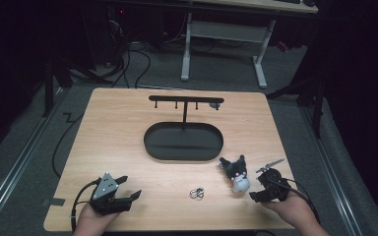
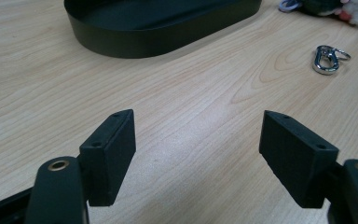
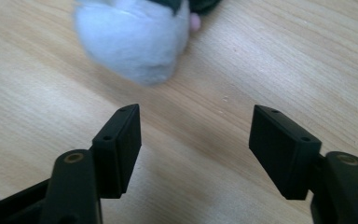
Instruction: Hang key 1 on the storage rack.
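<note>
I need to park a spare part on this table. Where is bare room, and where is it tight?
The wood left of the black oval tray is bare, as is the strip between the left gripper and the metal clip. It is crowded at front right: plush toy, right gripper.

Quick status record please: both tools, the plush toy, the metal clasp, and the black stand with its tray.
left tool: open, nothing between its jaws, above bare table
right tool: open, nothing between its jaws, just short of plush toy
plush toy: black and white, lying on table
metal clasp: loose on table, between the tools
stand: upright in oval tray, hooks look bare
</note>
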Motion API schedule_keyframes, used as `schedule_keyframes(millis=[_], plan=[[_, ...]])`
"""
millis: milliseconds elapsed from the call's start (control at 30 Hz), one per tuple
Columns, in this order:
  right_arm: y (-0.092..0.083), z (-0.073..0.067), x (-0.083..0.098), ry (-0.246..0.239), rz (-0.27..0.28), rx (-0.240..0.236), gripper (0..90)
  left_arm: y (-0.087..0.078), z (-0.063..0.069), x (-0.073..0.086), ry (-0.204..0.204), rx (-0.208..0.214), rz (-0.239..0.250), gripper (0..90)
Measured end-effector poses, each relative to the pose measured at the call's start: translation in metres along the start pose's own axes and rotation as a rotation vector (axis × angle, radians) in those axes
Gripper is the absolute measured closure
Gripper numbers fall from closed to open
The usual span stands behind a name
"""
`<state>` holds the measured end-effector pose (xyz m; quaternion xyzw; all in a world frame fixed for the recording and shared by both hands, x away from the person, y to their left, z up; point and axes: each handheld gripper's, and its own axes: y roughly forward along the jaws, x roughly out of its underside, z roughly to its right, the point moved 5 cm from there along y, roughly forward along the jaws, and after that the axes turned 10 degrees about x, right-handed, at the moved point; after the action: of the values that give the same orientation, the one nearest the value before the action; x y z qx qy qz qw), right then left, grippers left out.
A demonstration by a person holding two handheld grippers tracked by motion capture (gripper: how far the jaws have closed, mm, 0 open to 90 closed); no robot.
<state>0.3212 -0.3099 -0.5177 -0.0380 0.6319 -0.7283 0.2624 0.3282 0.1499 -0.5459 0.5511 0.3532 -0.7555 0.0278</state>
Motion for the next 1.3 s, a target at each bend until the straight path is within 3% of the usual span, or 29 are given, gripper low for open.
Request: schedule_keyframes(millis=[300, 433, 667, 833, 1067, 1300], plan=[[-0.007, -0.013, -0.013, -0.002, -0.034, -0.024, 22.5, -0.004, -0.001, 0.000, 0.000, -0.003, 0.008, 27.6], [-0.005, -0.022, -0.025, 0.015, -0.048, -0.065, 18.3, -0.003, -0.001, 0.000, -0.002, 0.003, 0.006, 27.5], [0.003, -0.034, -0.043, -0.007, -0.061, -0.054, 17.7, -0.004, -0.001, 0.000, 0.002, 0.005, 0.007, 27.4], [0.013, -0.035, -0.051, 0.050, -0.080, -0.057, 17.7, -0.002, -0.001, 0.001, 0.005, 0.009, -0.001, 27.4], [0.024, -0.032, -0.057, 0.120, -0.094, -0.069, 21.0, -0.002, 0.001, 0.002, 0.009, 0.010, -0.008, 27.4], [0.020, -0.027, -0.057, 0.105, -0.078, -0.068, 34.7, 0.000, 0.001, 0.002, 0.013, 0.013, -0.014, 27.4]])
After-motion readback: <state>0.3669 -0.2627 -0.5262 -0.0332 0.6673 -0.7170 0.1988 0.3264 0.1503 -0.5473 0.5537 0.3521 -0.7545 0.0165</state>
